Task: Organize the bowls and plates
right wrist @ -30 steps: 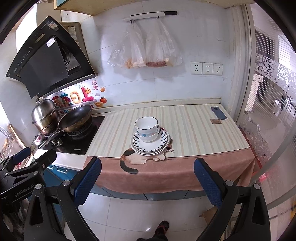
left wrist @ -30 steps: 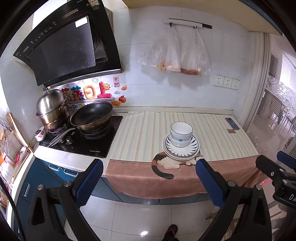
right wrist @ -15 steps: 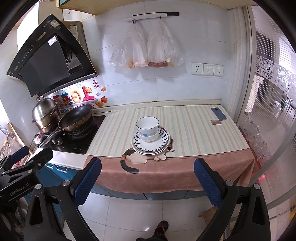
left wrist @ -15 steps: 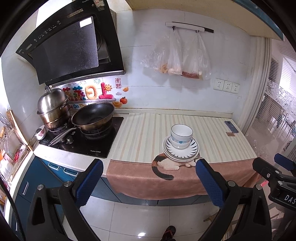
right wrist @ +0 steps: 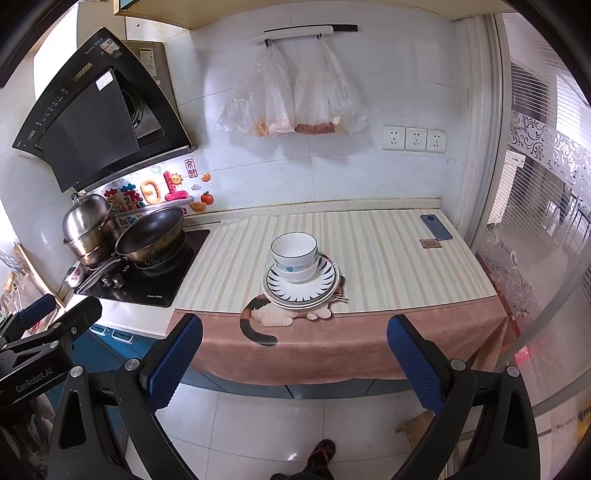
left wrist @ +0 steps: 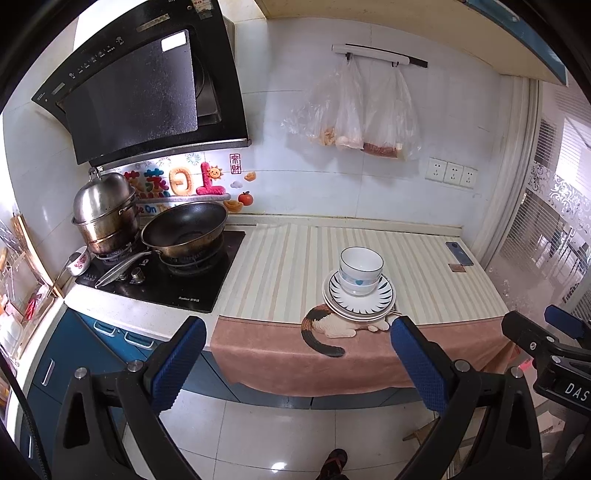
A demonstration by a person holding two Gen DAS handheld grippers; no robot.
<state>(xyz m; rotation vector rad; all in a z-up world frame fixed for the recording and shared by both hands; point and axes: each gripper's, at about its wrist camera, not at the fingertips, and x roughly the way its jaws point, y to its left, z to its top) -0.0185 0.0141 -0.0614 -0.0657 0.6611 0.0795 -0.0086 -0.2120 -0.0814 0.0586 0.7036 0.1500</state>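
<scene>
Both my left gripper (left wrist: 297,354) and right gripper (right wrist: 294,352) hang wide apart, empty, well back from the counter (right wrist: 388,258). Bowls (right wrist: 294,256) sit nested on stacked plates (right wrist: 301,286) (compact, stable) near the front edge.

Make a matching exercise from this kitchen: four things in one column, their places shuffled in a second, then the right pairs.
Things:
1. stacked white bowls
2. black wok
3. clear plastic bags
4. dark blue phone

Places:
A. hanging from the white wall rail
B. on the black gas stove
C. at the far right of the striped counter mat
D. on the stacked patterned plates

Pairs: 1-D, 2-B, 3-A, 4-C
</scene>
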